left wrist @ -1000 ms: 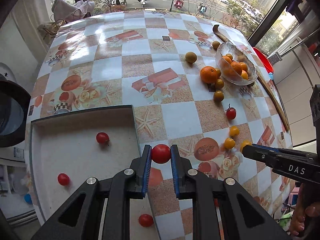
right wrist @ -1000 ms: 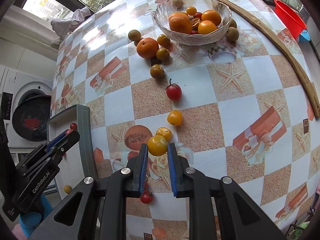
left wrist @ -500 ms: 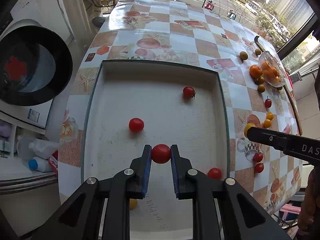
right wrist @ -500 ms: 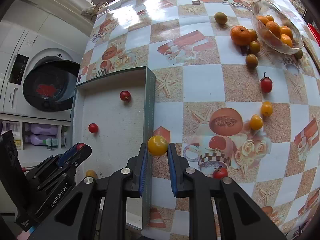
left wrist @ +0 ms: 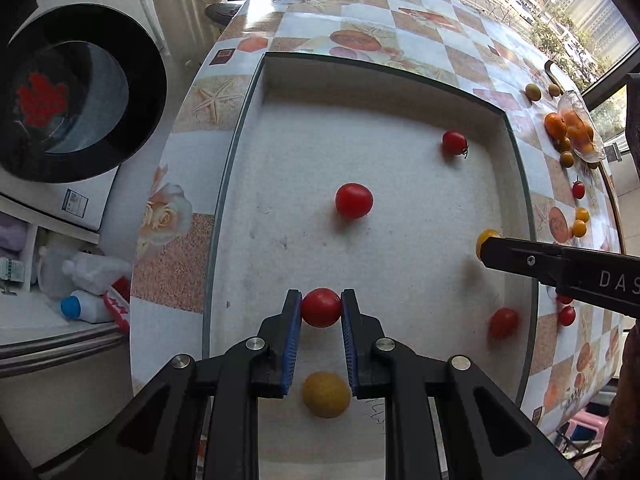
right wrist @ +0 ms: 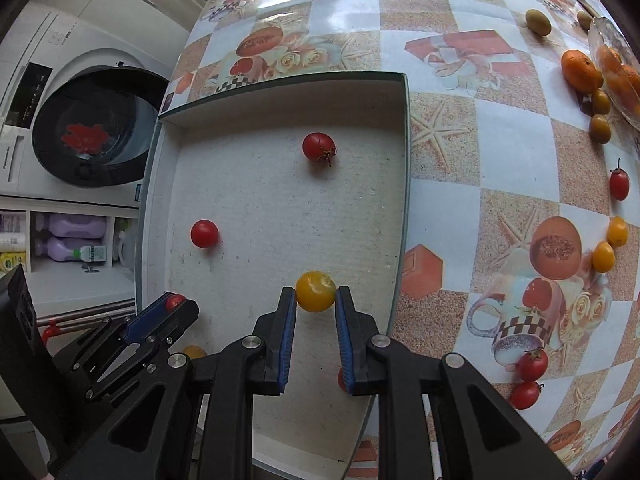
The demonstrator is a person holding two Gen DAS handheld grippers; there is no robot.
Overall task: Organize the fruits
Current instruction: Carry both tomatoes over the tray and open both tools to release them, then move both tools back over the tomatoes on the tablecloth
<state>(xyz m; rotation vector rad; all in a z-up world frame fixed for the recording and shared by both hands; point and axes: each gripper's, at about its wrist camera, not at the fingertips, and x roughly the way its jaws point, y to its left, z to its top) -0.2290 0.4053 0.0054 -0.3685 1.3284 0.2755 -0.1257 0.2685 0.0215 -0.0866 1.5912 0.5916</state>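
The left gripper point(left wrist: 321, 307) pinches a smooth red cherry tomato point(left wrist: 321, 307) over the shallow white tray point(right wrist: 280, 208); the right gripper point(right wrist: 315, 294) pinches a round yellow tomato point(right wrist: 315, 291) near the tray's right wall. On the tray's grainy floor lie three red tomatoes and one loose yellow fruit point(left wrist: 326, 394). A glass bowl point(left wrist: 580, 128) of oranges sits far right of the tray.

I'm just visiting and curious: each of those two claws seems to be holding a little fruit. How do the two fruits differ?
Colour: the left gripper holds a red cherry tomato, and the right gripper holds a yellow cherry tomato.
Place: the red cherry tomato hangs nearer the tray's near end, the yellow cherry tomato closer to its right wall.
Both are small, round, pinched between blue pads, and held above the tray.
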